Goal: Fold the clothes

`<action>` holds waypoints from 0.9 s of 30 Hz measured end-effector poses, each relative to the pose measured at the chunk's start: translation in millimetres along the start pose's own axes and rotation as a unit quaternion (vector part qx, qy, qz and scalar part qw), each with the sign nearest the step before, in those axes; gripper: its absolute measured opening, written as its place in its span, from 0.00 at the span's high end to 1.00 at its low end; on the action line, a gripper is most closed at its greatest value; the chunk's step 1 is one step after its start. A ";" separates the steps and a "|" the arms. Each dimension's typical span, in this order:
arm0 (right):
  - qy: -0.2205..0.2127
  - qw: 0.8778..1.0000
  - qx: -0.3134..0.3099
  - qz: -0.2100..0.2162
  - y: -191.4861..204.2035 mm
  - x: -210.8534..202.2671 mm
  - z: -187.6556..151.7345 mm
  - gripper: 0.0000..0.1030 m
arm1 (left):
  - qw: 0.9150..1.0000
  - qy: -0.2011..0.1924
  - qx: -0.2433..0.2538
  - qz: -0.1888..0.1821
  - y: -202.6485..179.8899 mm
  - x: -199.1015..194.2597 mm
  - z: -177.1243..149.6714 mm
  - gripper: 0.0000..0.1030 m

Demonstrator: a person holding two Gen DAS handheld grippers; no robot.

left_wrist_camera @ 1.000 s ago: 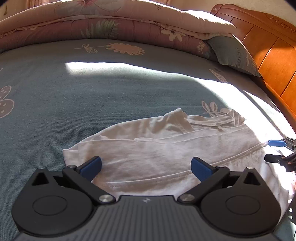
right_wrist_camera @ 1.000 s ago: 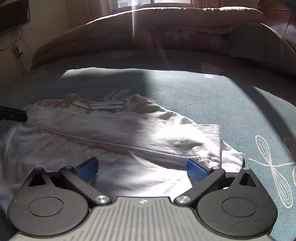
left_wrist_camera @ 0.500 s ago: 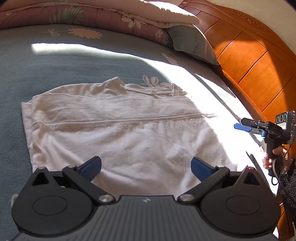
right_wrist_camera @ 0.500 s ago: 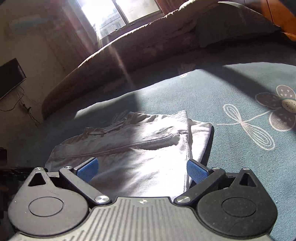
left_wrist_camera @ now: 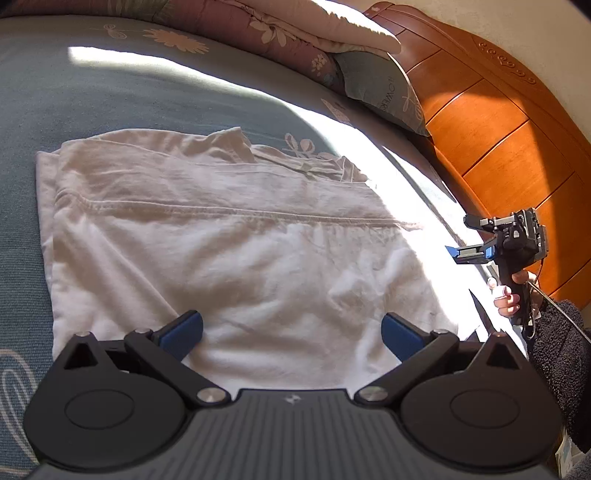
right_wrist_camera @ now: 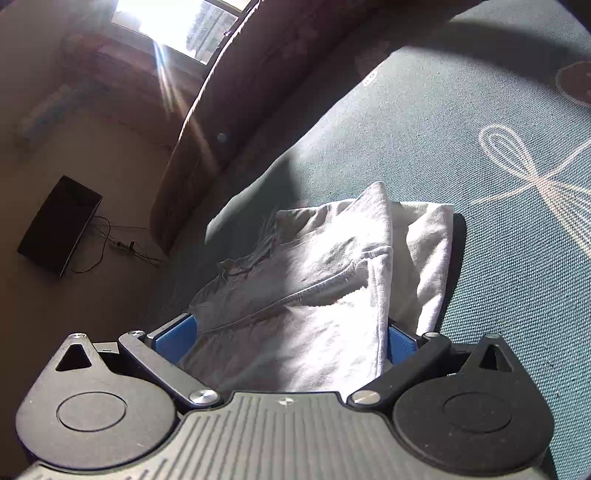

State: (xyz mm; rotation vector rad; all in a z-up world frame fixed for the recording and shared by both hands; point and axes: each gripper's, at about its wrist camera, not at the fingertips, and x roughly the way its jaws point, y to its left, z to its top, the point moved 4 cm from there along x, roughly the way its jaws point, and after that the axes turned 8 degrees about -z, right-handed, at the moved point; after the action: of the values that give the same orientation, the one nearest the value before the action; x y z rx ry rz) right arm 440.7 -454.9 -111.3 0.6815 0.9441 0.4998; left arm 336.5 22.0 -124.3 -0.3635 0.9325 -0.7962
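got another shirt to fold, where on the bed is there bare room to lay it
Bare blue bedspread lies between the white garment and the piled quilt, and left of the garment. The headboard side is tight: pillow, right tongs.

Bed: blue-grey bedspread (left_wrist_camera: pixel 110 85) with pale flower prints.
Headboard (left_wrist_camera: pixel 491 122): orange carved wood, beside the bed.
Bedding: folded floral quilt (left_wrist_camera: pixel 280 26) and grey pillow (left_wrist_camera: pixel 384 92) against the headboard.
Window (right_wrist_camera: pixel 177 26): bright, glaring.
Wall by the window: dark television (right_wrist_camera: pixel 59 225), cables trailing.
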 end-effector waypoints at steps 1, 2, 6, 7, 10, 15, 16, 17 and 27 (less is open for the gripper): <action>0.004 1.000 -0.009 -0.006 0.7 3.7 1.5 0.00 | 1.000 -0.001 -0.003 -0.001 0.7 -0.1 0.4 0.01; 0.007 1.000 -0.015 -0.011 1.0 7.1 3.5 0.00 | 1.000 -0.002 -0.006 -0.002 1.4 -0.2 0.8 0.01; -0.001 1.000 -0.003 -0.026 -10.4 10.8 15.0 0.21 | 1.000 -0.004 -0.007 -0.002 2.0 -0.5 0.3 0.01; -0.005 0.999 0.005 -0.032 -15.0 9.1 14.5 0.37 | 1.000 -0.005 -0.005 -0.001 1.7 -0.3 -0.1 0.01; -0.010 0.997 0.009 -0.081 -25.4 2.5 8.2 0.99 | 1.000 -0.005 -0.005 0.002 0.9 0.5 0.7 0.01; -0.025 0.991 -0.021 -0.128 -10.1 -1.0 4.5 0.97 | 1.000 -0.001 -0.006 0.024 -6.0 -3.5 2.9 0.01; -0.031 0.990 -0.030 -0.133 -4.3 -3.8 5.6 0.97 | 1.000 0.000 -0.003 0.027 -7.9 -5.2 2.3 0.01; -0.035 0.990 -0.033 -0.133 -0.7 -7.7 6.6 0.97 | 1.000 0.000 0.001 0.025 -9.1 -6.6 1.5 0.01; -0.036 0.987 -0.018 -0.156 -17.8 -15.2 1.3 0.97 | 0.999 -0.005 -0.008 0.033 0.2 -9.8 2.8 0.01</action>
State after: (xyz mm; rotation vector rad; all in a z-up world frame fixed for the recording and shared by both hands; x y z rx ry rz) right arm 435.9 -477.5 -115.1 0.5024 0.9510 0.2134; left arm 335.5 29.2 -117.3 -0.3486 0.9375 -0.7254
